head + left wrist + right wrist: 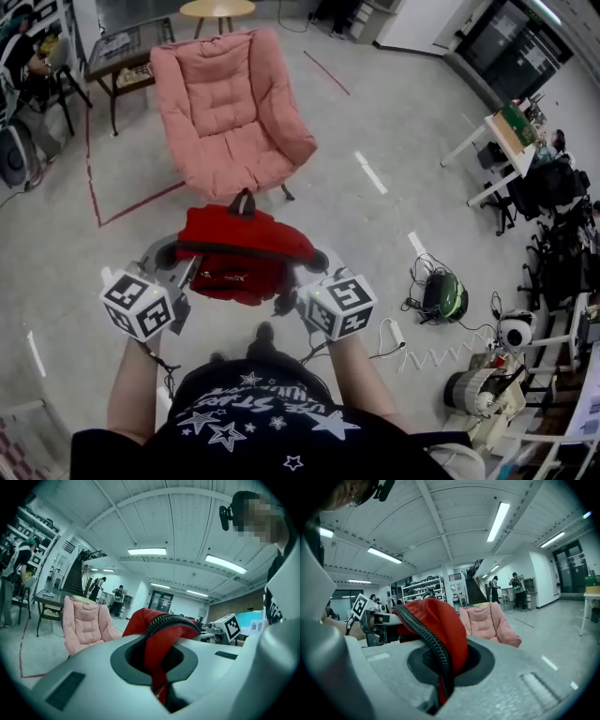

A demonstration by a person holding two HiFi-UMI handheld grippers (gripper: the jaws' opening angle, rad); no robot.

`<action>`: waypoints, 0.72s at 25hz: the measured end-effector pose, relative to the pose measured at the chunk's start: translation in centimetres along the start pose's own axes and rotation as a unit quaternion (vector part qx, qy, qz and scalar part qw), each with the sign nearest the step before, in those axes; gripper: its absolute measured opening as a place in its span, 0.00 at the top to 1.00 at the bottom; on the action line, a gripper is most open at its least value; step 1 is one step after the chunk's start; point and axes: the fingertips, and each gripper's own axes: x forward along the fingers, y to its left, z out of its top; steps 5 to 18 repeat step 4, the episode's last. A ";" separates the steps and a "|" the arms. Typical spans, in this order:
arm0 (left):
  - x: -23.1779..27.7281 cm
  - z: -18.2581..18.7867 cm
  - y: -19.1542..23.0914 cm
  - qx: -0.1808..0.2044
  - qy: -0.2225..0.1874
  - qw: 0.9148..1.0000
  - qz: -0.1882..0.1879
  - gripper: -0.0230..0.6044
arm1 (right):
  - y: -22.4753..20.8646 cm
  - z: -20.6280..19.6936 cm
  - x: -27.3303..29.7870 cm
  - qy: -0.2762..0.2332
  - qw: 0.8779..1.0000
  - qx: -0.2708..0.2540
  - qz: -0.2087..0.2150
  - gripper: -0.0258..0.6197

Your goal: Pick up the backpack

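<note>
Head view first: the red backpack (246,253) hangs clear of the floor (375,112) between my two tools, just in front of the person (253,422). Its black top handle points toward the pink chair (232,112). I see the left tool (174,264) gripping the bag's left edge and the right tool (314,266) its right edge, and the bag sags a little between them. The chair stands near, straight ahead. To its right the floor lies open up to the white desks (502,141) at the far right. Closer on that side, cables (417,272) and a black-and-green object (442,296) lie on the floor, apart from the right tool. A red tape line (94,178) runs along the floor left of the chair.

Left gripper view: the jaws are closed on a fold of red fabric with a black zip along its top, and the fold fills the gap between them. The chair shows beyond to the left, the right tool's marker cube to the right.

Right gripper view: these jaws are likewise clamped on red fabric and black zip. The chair sits behind the bag, right of centre, with open floor running off right toward glass doors (574,571).
</note>
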 end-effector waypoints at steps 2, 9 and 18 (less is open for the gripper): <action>-1.7 -0.1 0.0 0.001 0.003 1.000 -0.006 0.93 | 1.7 -0.4 -0.4 0.000 1.000 0.007 -0.006 0.95; -3.8 0.4 -0.2 0.002 0.006 1.000 -0.012 0.93 | 3.9 -0.1 -0.8 0.000 1.000 0.013 -0.012 0.95; -3.8 0.4 -0.2 0.002 0.006 1.000 -0.012 0.93 | 3.9 -0.1 -0.8 0.000 1.000 0.013 -0.012 0.95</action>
